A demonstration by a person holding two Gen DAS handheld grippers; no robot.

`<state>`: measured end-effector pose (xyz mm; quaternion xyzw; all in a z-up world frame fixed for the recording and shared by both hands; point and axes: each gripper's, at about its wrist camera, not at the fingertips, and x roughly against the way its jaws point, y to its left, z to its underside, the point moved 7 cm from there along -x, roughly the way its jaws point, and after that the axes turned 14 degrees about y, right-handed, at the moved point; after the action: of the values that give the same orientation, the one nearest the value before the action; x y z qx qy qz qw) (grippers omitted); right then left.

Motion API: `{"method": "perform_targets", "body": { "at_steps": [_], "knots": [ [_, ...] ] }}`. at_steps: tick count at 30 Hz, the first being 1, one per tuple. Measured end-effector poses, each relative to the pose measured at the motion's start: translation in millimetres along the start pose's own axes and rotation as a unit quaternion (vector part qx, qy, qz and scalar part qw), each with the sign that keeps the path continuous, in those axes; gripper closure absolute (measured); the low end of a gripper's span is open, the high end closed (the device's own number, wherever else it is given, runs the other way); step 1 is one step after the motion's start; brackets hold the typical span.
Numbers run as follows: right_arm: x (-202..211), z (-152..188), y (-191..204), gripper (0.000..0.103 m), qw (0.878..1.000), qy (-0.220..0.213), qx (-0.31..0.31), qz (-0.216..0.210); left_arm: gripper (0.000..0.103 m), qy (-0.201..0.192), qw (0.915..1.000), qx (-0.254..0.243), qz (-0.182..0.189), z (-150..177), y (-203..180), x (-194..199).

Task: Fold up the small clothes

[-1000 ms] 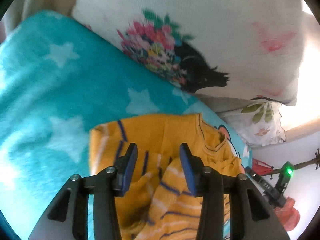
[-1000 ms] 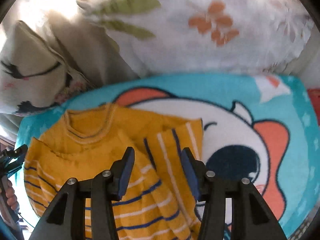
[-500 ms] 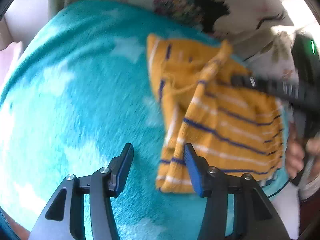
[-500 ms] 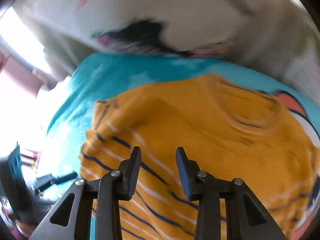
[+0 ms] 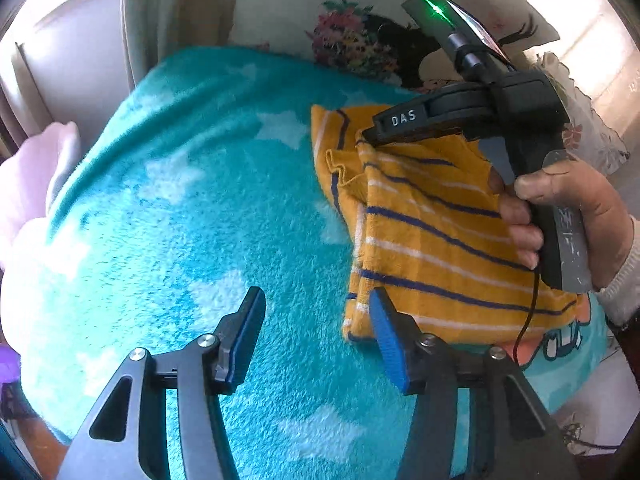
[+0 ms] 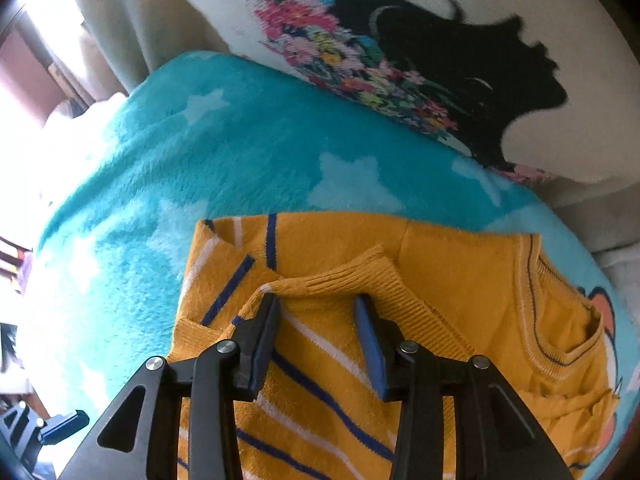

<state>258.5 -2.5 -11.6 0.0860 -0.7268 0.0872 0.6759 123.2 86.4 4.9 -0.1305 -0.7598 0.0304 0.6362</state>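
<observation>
Sleeve folded in, both tools over the small yellow jumper.

Since a second ago the left tool (image 5: 316, 336) has slid off the yellow striped jumper (image 5: 432, 240) and hangs released over the teal star blanket (image 5: 180, 220), its jaws having just widened with nothing between them. The right tool (image 6: 316, 336), jaws parted and just reopening slightly, straddles the folded sleeve cuff (image 6: 340, 276) unclenched. One side looks tucked, so the next fold is due. Printed pillows (image 6: 400, 40) lie behind.

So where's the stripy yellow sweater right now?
The yellow striped sweater lies on the teal star blanket, at the right in the left wrist view, just below the flowery pillow, with the right hand-held gripper over it.
</observation>
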Motion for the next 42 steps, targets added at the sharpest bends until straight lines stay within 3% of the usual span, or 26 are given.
{"method": "perform_targets", "body": {
  "at_steps": [4,8,13,17,18,19,21,25,29,32,33,35,37,38,39,42],
  "knots": [
    [40.7,20.2,-25.1,0.058,0.996,-0.057,-0.045,-0.051,0.050,-0.019,0.9996,0.002,-0.020,4.9,-8.6,18.6],
    [72.3,71.1,-71.5,0.052,0.989,-0.094,-0.091,-0.069,0.050,-0.040,0.9988,0.009,-0.028,20.8,-21.0,44.0],
    [66.7,139.9,-168.9,0.052,0.983,-0.081,-0.159,-0.031,0.042,-0.053,0.9981,0.019,-0.026,37.5,-48.2,58.7],
    [37.6,193.9,-275.4,0.057,0.968,-0.052,-0.247,-0.015,0.042,-0.041,0.9983,0.033,-0.026,55.0,-62.9,57.1],
    [35.3,208.8,-303.0,0.043,0.959,-0.045,-0.280,0.009,0.042,-0.038,0.9981,0.040,-0.027,60.3,-64.4,57.3],
    [37.0,217.2,-315.5,0.039,0.954,-0.048,-0.297,0.008,0.042,-0.035,0.9980,0.044,-0.027,63.3,-64.7,57.4],
    [55.1,239.1,-335.2,0.040,0.938,-0.087,-0.333,-0.042,0.042,-0.029,0.9976,0.057,-0.025,70.5,-66.5,56.9],
    [90.6,270.4,-328.0,0.040,0.933,-0.132,-0.325,-0.075,0.042,-0.018,0.9969,0.070,-0.031,79.8,-76.2,52.6],
    [107.9,284.9,-277.7,0.039,0.942,-0.159,-0.276,-0.108,0.042,-0.009,0.9978,0.063,-0.021,82.7,-98.7,43.1],
    [90.9,282.9,-252.4,0.039,0.959,-0.140,-0.244,-0.047,0.042,-0.007,0.9987,0.050,-0.005,82.0,-120.5,38.2],
    [78.7,278.8,-252.1,0.039,0.961,-0.126,-0.244,-0.013,0.042,-0.008,0.9991,0.042,-0.002,81.6,-129.0,37.8],
    [57.6,277.5,-257.5,0.039,0.963,-0.104,-0.250,0.005,0.042,-0.011,0.9994,0.033,-0.003,81.9,-140.4,37.6],
    [33.2,270.2,-256.4,0.073,0.962,-0.083,-0.254,-0.054,0.042,-0.012,0.9995,0.030,-0.002,84.1,-146.4,37.5],
    [27.2,267.6,-253.9,0.081,0.960,-0.080,-0.251,-0.100,0.042,-0.013,0.9994,0.031,-0.003,85.9,-147.6,38.1],
    [29.0,268.4,-256.1,0.087,0.959,-0.084,-0.251,-0.102,0.042,-0.014,0.9993,0.033,-0.004,87.2,-147.5,38.8],
    [38.0,274.8,-274.6,0.091,0.959,-0.092,-0.259,-0.064,0.042,-0.015,0.9986,0.049,-0.013,92.9,-139.2,40.5]
  ]
}}
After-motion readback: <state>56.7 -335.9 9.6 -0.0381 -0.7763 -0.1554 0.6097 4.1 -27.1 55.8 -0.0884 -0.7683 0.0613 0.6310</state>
